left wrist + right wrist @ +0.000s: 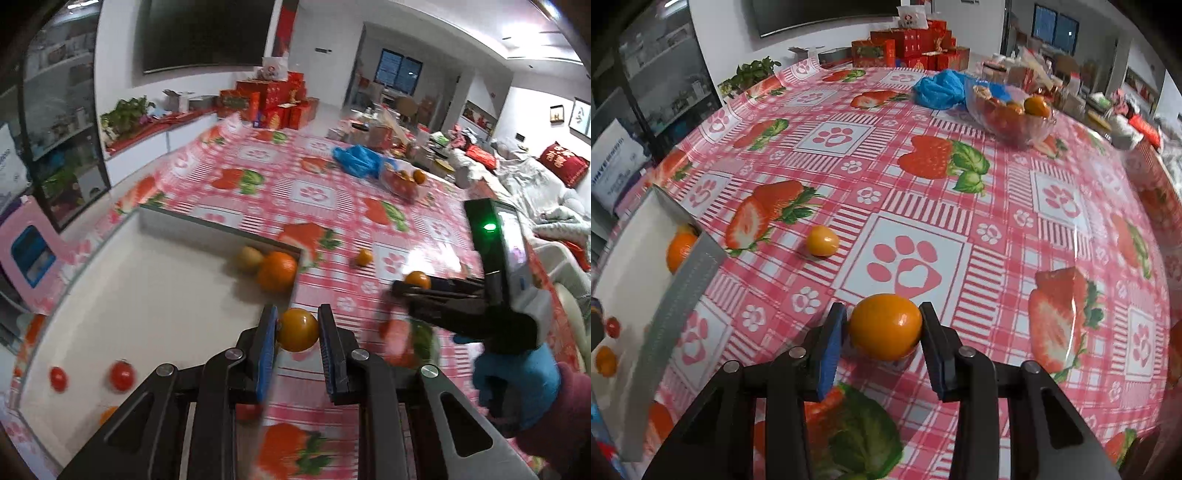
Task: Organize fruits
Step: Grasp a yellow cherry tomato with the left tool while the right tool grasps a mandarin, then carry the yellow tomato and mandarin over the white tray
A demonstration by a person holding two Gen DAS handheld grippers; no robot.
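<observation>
We see a glossy plastic tablecloth (pixel 997 206), pink plaid printed with strawberries and paw prints, filling both views. In the left wrist view, the left gripper (pixel 297 328) clenches a small, smooth, round yellow-orange fruit (pixel 297 329) between its ribbed blue pads, at the lower centre of the frame, just over the near wall of a shallow white tray (pixel 147 295). The fruit is nearly a sphere, so we find no clear long axis. Inside the tray, at its far right corner, a large dimpled orange (pixel 277 271) sits touching a duller greenish-brown fruit (pixel 248 257). Two small shiny red tomatoes (pixel 121 375) lie at the lower left, blurred, and another orange fruit is partly cut off behind the gripper's frame.

In the right wrist view, the right gripper (pixel 884 328) has a slightly oval orange fruit (pixel 885 326) between its jaws at the lower centre, long axis running left to right across the frame. The right pad touches it; on the left we cannot tell whether the pad presses or stands just clear. A smaller yellow fruit (pixel 822 240) rests on the cloth left of centre. A clear glass bowl (pixel 1015 122) of fruit stands at the upper right beside a crumpled blue bag (pixel 938 88). A blue-gloved hand (pixel 517 380) holds the right gripper at the right edge of the left view.
</observation>
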